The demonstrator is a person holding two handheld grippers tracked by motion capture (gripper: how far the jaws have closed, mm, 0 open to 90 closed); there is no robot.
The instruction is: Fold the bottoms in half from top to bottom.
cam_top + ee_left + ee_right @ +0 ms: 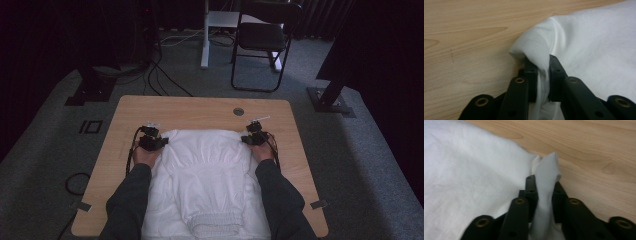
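A white garment (205, 175) lies spread on the wooden table (200, 107), its elastic waistband (214, 223) toward the person. My left gripper (151, 141) is at the garment's far left corner. In the left gripper view a fold of the white cloth (536, 47) is pinched between the black jaws of the left gripper (543, 65). My right gripper (254, 135) is at the far right corner. Here too the jaws of the right gripper (544, 187) are shut on a raised fold of the cloth (549, 170).
A round grommet hole (238, 111) sits in the table beyond the garment. On the carpet behind stand a black chair (262, 42), a white desk leg (205, 35), stand bases and cables. Bare wood borders the garment on both sides.
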